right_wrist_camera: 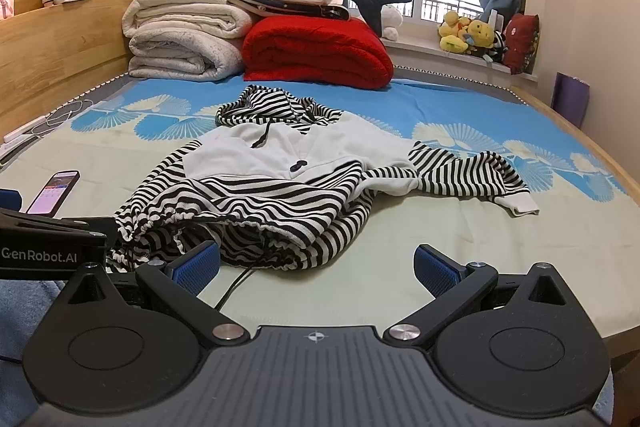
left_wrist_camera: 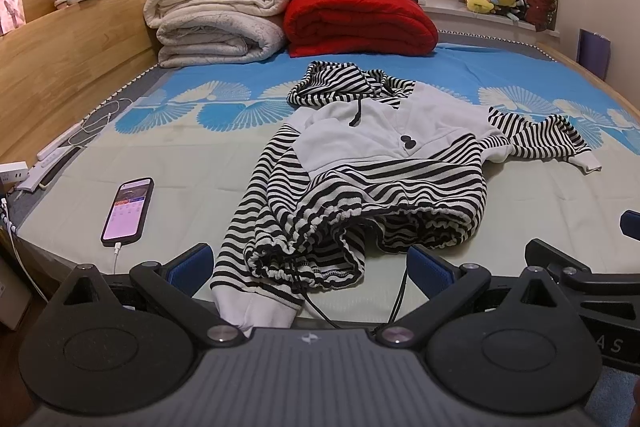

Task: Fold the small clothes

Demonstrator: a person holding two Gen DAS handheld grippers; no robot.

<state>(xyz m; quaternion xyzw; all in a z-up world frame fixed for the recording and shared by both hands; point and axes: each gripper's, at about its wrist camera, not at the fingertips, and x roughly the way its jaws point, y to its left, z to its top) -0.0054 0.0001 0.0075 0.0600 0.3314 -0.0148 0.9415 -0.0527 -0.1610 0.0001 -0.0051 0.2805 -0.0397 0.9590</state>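
Between spread left gripper (left_wrist_camera: 310,265) fingers (left_wrist_camera: 191,264), striped hoodie's (left_wrist_camera: 372,163) hem.

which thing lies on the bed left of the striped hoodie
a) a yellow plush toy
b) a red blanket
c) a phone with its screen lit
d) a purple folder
c: the phone, screen lit and cable plugged in, lies on the bed left of the striped hoodie.

The hoodie (left_wrist_camera: 372,167) hides part of its own left sleeve under the body. The phone (left_wrist_camera: 129,209) screen is too small to read. In the right wrist view, the left gripper (right_wrist_camera: 44,243) covers the phone's (right_wrist_camera: 54,191) bottom end.
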